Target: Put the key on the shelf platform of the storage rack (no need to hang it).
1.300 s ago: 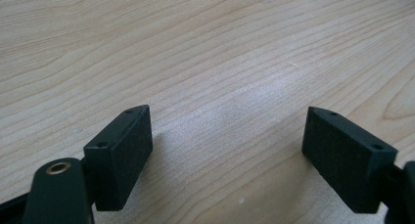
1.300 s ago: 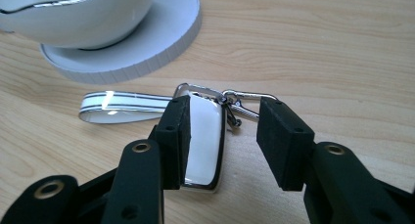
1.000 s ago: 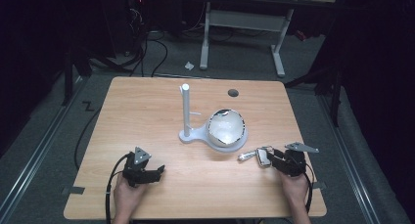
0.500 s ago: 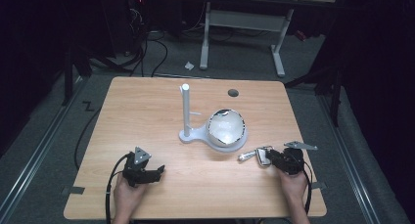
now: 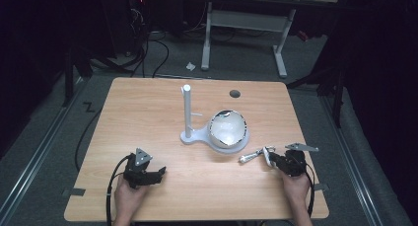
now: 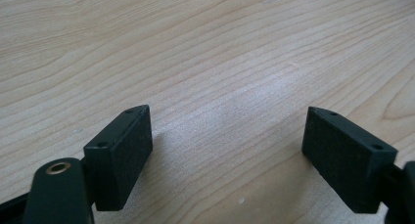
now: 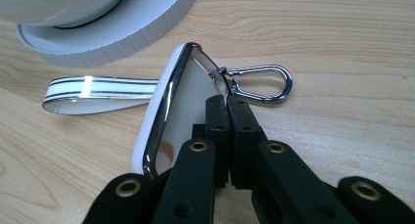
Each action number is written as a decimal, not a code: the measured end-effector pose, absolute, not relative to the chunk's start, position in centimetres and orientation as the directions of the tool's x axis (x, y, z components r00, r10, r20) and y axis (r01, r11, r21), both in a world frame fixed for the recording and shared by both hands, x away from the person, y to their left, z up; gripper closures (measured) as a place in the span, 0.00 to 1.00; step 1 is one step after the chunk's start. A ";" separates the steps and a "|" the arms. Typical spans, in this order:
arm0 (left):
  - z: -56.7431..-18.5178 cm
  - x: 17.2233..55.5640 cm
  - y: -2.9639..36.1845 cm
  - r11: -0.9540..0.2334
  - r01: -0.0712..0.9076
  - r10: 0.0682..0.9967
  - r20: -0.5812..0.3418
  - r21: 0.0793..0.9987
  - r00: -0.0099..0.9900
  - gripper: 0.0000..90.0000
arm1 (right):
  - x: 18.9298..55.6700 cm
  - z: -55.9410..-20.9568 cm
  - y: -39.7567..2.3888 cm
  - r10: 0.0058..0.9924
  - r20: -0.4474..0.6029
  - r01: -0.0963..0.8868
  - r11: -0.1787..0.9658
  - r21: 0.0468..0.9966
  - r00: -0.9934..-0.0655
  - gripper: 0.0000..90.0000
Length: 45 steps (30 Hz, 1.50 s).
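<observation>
White, chrome and black on pale wood

The light wood-grain tabletop (image 5: 148, 107) carries a white plastic stand with an upright post (image 5: 188, 112) and a white bowl (image 5: 227, 130). The white, chrome-edged flat tag (image 7: 171, 111) has a silver snap hook (image 7: 259, 82) and a white strap with thin dark stripes (image 7: 98, 93) (mirror-bright at its end). Both tools, left (image 6: 230, 150) and right (image 7: 229, 136), are matte black with brass-coloured rivets.

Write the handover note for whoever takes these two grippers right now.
Left gripper: open, holding nothing, low over bare table at the near left.
Right gripper: shut on the white keychain tag; its strap loop and snap hook lie on the wood.
White post stand with bowl-like dish sits mid-table, just beyond the tag.
Done: tag gripped. Left: probably hanging it on the stand.
</observation>
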<state>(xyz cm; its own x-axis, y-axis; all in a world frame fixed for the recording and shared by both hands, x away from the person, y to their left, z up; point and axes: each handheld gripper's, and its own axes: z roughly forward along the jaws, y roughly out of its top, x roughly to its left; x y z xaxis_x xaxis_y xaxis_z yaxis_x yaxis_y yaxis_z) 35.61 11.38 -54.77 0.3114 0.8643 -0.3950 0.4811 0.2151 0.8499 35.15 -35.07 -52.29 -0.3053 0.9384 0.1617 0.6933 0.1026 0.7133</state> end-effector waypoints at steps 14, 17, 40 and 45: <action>-54.8 35.6 11.4 0.214 0.481 0.864 -0.394 0.850 0.312 0.21 | 34.4 -51.3 -35.1 0.933 0.143 0.650 0.115 0.751 -0.329 1.00; -54.8 35.6 11.4 0.214 0.481 0.864 -0.394 0.850 0.312 0.21 | 34.2 -50.9 -35.1 0.932 0.133 0.641 0.124 0.757 -0.337 1.00; -54.8 35.6 11.4 0.214 0.481 0.864 -0.395 0.850 0.312 0.22 | 33.2 -44.8 -33.9 0.901 0.042 0.524 0.212 0.825 -0.431 1.00; -54.8 35.6 11.4 0.216 0.482 0.864 -0.396 0.849 0.312 0.21 | 33.1 -43.5 -33.4 0.893 0.028 0.500 0.225 0.837 -0.449 1.00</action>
<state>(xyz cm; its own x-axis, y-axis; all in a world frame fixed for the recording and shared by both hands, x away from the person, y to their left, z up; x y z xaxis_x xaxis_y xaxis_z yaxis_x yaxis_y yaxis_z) 35.62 11.40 -54.77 0.3117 0.8636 -0.3963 0.4815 0.2160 0.8494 33.09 -33.44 -43.50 -0.4492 0.8930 0.0283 0.4996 0.2248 0.8366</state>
